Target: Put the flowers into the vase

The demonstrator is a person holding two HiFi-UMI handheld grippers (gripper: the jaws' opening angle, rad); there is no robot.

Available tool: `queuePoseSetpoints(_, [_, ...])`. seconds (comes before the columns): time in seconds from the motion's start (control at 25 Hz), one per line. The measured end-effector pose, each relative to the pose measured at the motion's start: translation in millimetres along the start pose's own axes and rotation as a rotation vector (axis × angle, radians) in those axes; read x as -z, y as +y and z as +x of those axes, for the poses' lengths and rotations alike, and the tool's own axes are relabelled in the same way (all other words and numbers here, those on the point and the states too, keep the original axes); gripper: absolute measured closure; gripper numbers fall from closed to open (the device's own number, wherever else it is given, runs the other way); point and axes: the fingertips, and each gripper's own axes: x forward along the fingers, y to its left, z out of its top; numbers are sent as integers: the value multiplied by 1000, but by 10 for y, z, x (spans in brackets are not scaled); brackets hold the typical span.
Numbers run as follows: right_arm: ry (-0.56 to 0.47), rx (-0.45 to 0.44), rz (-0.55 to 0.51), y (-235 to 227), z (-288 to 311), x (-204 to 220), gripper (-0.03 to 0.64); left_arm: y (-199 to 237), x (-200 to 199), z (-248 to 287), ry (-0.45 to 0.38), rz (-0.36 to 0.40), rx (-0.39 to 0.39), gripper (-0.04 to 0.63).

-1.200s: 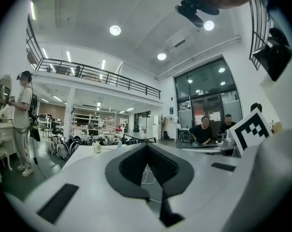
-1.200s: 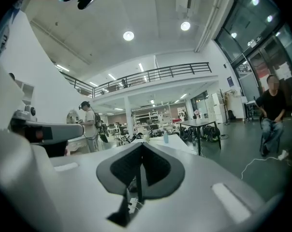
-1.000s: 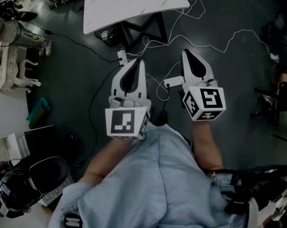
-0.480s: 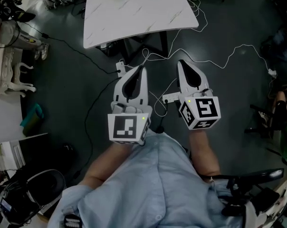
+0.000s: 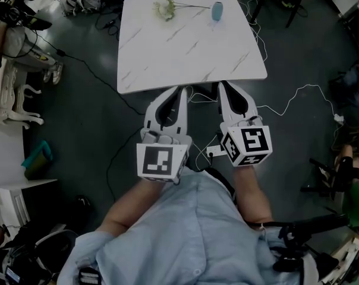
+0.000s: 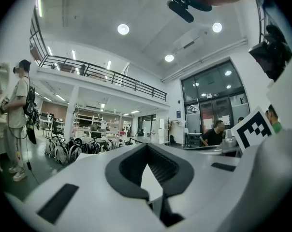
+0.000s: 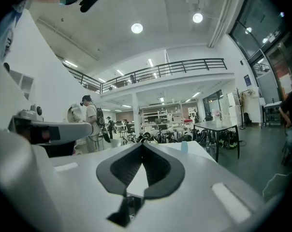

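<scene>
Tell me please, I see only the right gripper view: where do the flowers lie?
Observer: In the head view the flowers lie flat on the table's far side, left of the vase, stems pointing toward it.
Operator: Does the left gripper hold something?
Observer: No. The left gripper has its fingers together, with nothing between them.
Operator: Is it near the flowers?
Observer: No, it is at the table's near edge, beside the right gripper.
</scene>
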Motion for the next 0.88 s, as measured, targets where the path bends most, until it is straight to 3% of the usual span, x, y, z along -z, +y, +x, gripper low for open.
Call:
queuePoseSetpoints(0.56, [0,28,-37,-362,595,-184,615,244,46,695,-1,-29,38,591])
queuePoseSetpoints(0.88, [22,-29,-20,-828,1127,-104,615,287,225,1405,45,-19,6,591])
